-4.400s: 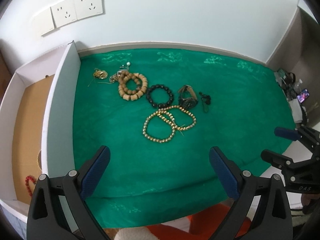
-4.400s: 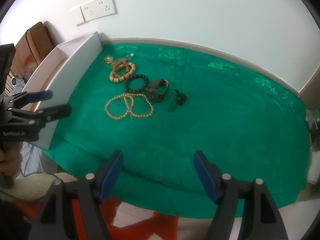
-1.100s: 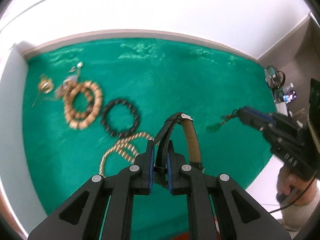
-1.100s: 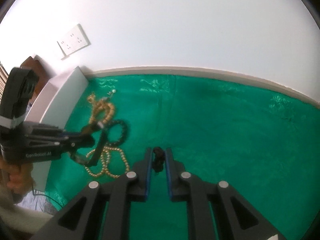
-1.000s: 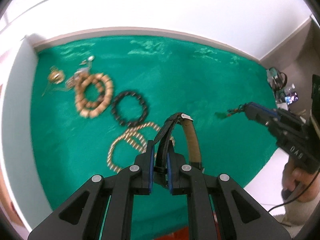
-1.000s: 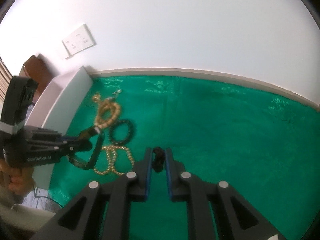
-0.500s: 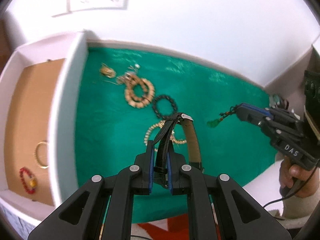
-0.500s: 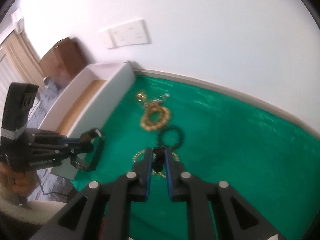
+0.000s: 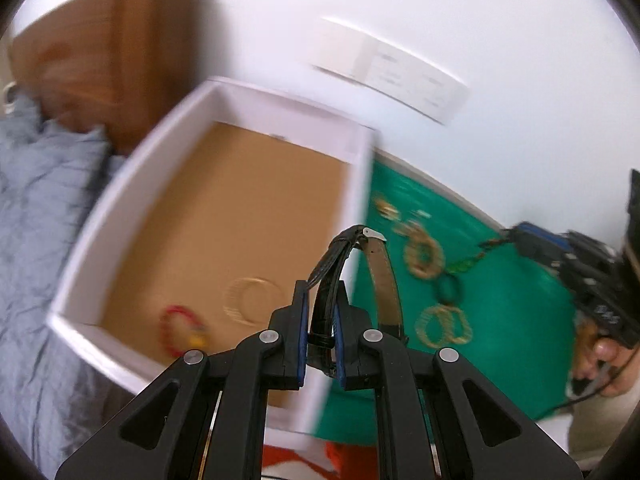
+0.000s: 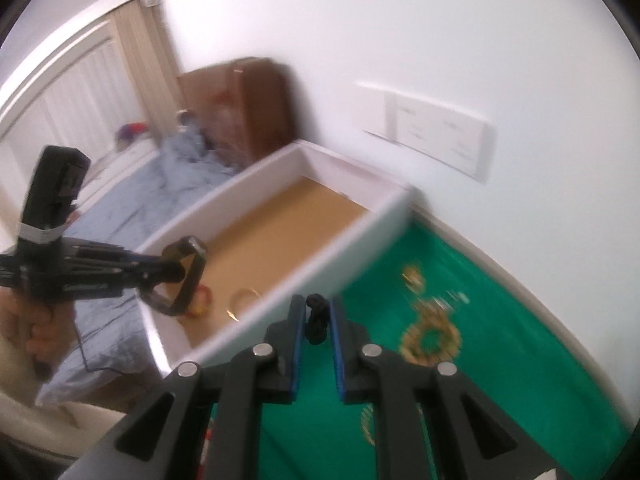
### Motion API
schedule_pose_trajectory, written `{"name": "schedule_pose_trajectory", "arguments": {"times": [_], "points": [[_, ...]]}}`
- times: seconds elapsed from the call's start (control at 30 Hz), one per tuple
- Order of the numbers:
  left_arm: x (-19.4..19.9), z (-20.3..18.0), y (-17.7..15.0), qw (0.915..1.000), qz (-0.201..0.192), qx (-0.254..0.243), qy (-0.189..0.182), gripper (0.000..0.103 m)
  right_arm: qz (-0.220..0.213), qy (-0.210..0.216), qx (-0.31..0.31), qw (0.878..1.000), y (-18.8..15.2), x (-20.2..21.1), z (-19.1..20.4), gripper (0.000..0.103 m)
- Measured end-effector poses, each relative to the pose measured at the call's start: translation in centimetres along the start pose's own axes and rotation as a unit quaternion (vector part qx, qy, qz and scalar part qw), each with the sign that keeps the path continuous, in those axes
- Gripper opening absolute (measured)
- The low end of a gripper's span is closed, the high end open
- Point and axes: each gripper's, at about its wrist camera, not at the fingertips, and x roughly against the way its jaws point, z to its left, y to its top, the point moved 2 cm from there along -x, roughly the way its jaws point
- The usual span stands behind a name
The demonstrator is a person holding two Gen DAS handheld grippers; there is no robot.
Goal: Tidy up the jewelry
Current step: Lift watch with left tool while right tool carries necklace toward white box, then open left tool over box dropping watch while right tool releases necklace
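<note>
My left gripper [image 9: 320,320] is shut on a dark-strapped wristwatch [image 9: 380,276] and holds it in the air over the near right wall of the white box [image 9: 96,208]. It also shows in the right wrist view [image 10: 176,270] with the watch [image 10: 186,276] above the box's near end. My right gripper [image 10: 316,320] is shut on a dark cord pendant [image 10: 316,320]; the left wrist view shows its green beads [image 9: 466,264] hanging from the gripper [image 9: 516,236] above the green cloth [image 9: 508,320].
The box has a brown floor [image 9: 240,216] holding a red bead bracelet [image 9: 180,330] and a thin gold bangle [image 9: 250,304]. On the cloth lie wooden bead bracelets [image 9: 422,258], a black bead bracelet [image 9: 448,292] and a pearl strand [image 9: 442,326]. A blue bedspread [image 9: 36,200] lies to the left.
Both grippers have swung left from over the green cloth toward the white box, each still holding its piece. The watch now hangs over the box wall.
</note>
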Motion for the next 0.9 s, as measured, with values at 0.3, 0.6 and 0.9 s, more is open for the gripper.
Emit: {"name": "schedule_pose_trajectory", "arguments": {"times": [0.3,0.6,0.9], "points": [[-3.0,8.6,1.3,0.9967,0.013,0.035,0.072,0.009,0.031,0.083,0.035,0.995,6.1,-8.1,6.1,0.012],[-9.4,12.4,1.6,0.9938,0.047,0.057,0.083,0.009,0.097,0.061,0.067,0.991,5.3,-17.4,9.2,0.012],[-12.8,12.4,0.7,0.9911,0.083,0.040,0.096,0.009,0.129,0.039,0.044,0.990,4.0,-21.8,9.0,0.013]]}}
